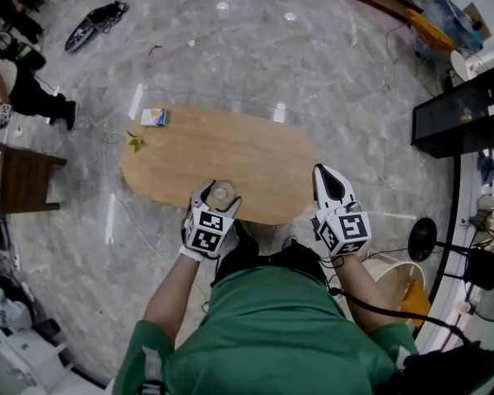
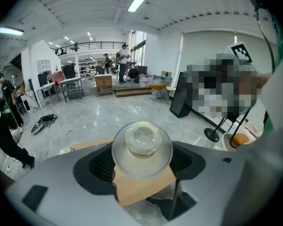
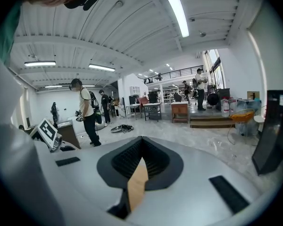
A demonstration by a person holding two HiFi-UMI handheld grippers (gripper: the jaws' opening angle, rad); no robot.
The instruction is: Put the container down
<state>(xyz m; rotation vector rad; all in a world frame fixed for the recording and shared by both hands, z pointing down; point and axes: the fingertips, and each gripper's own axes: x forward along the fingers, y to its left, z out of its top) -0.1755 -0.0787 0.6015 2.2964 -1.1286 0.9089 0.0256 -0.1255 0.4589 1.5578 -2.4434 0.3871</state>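
A clear round container (image 1: 222, 193) sits between the jaws of my left gripper (image 1: 220, 190), which is shut on it over the near edge of the oval wooden table (image 1: 230, 151). In the left gripper view the container (image 2: 142, 147) fills the gap between the jaws, with a patch of the table (image 2: 141, 189) showing below it. Whether the container touches the table I cannot tell. My right gripper (image 1: 329, 175) hovers at the table's near right edge. It is shut and holds nothing, and in the right gripper view its tips (image 3: 141, 139) meet over a sliver of the table (image 3: 137, 185).
A small blue-and-white box (image 1: 154, 117) and a green sprig (image 1: 137, 143) lie at the table's far left end. On the marble floor stand a black cabinet (image 1: 465, 122) at the right, a round-based stand (image 1: 422, 239), and a brown side table (image 1: 25, 181) at the left.
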